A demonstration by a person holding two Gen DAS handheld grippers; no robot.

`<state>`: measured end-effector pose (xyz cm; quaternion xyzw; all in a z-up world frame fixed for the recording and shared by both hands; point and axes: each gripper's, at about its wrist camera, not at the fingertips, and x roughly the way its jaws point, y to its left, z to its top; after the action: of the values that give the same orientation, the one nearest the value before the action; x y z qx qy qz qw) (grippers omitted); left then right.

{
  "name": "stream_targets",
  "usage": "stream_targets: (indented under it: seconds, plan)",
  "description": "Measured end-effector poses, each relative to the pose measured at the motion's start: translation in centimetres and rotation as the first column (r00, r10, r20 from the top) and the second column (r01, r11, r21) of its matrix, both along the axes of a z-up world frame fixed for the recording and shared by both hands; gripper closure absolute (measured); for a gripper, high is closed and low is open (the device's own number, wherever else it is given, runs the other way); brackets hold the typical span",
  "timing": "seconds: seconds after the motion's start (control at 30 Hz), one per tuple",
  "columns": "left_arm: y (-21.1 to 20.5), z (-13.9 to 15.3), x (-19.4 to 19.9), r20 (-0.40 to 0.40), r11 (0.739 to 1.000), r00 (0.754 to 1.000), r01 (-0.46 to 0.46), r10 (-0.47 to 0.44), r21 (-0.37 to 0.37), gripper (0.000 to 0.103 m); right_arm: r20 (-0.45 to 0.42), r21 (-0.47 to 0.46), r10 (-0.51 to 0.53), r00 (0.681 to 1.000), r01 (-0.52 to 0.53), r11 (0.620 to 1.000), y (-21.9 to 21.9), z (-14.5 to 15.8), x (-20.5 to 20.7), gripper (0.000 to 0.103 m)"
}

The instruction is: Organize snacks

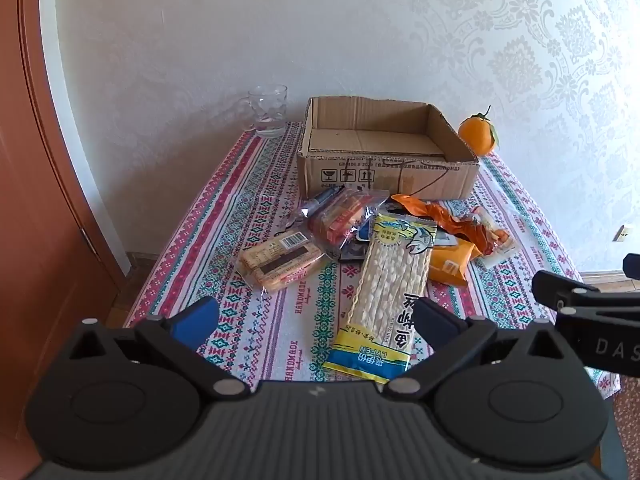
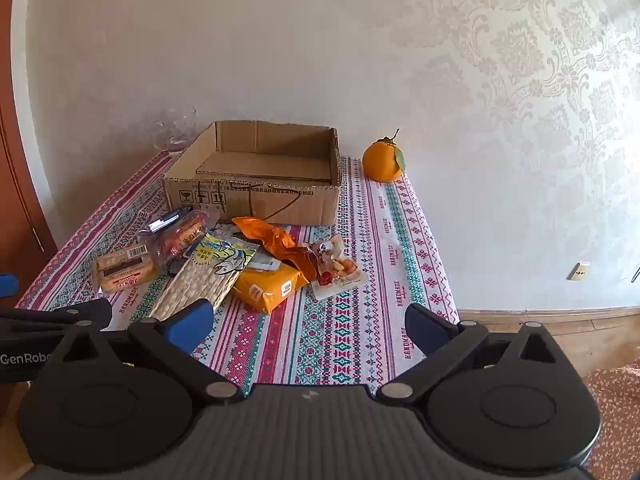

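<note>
The left claw [image 1: 316,322] is held spread wide above the near edge of the table [image 1: 256,208], with nothing between its blue-padded fingers [image 1: 196,320]. The right claw [image 2: 310,326] is likewise spread and empty, and is hung over the bare patterned cloth at the near right. Both are tilted downward toward the pile.

Just beyond the left claw, the long fish-snack packet [image 1: 386,292] is laid lengthwise, its yellow end nearest the claw. To its left, a clear-wrapped biscuit pack [image 1: 280,264] is seen, and behind that a red-and-orange wrapped snack [image 1: 340,220]. To the right, an orange pouch [image 2: 268,288], a crumpled orange wrapper [image 2: 276,240] and a small clear bag of mixed pieces [image 2: 336,270] are heaped, partly overlapping. Behind the pile, an open cardboard box [image 1: 384,176] is stood empty. A glass mug [image 1: 269,112] is placed at the far left and an orange fruit [image 2: 384,162] at the far right, both apart from the snacks.

The task is judged to be at its very start: nothing is yet gripped and nothing is in the box. The next move is judged to call for one claw to be lowered onto a packet, probably the long fish-snack packet for the left, closed across its narrow width, and the packet carried to the box. Slippery film and overlapping packs may cause a neighbour to be dragged along.
</note>
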<state>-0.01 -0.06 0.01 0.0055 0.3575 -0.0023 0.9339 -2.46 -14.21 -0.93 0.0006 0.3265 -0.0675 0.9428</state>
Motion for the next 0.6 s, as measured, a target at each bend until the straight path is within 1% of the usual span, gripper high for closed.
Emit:
stream_targets:
  seconds: [0.03, 0.33, 0.6]
  plan:
    - [0.11, 0.02, 0.03, -0.005, 1.0, 1.0, 0.002, -0.002, -0.023, 0.001, 0.004, -0.004, 0.0, 1.0, 0.0, 1.0, 0.03, 0.03, -0.03, 0.0]
    - [0.13, 0.05, 0.03, 0.001, 1.0, 1.0, 0.0, 0.0, -0.011, 0.001, 0.002, -0.004, 0.0, 1.0, 0.0, 1.0, 0.04, 0.17, -0.11, 0.0]
    - [0.03, 0.41, -0.15, 0.004, 1.0, 1.0, 0.001, -0.001, -0.015, 0.001, 0.003, -0.005, 0.0, 1.0, 0.0, 1.0, -0.24, 0.17, -0.19, 0.0]
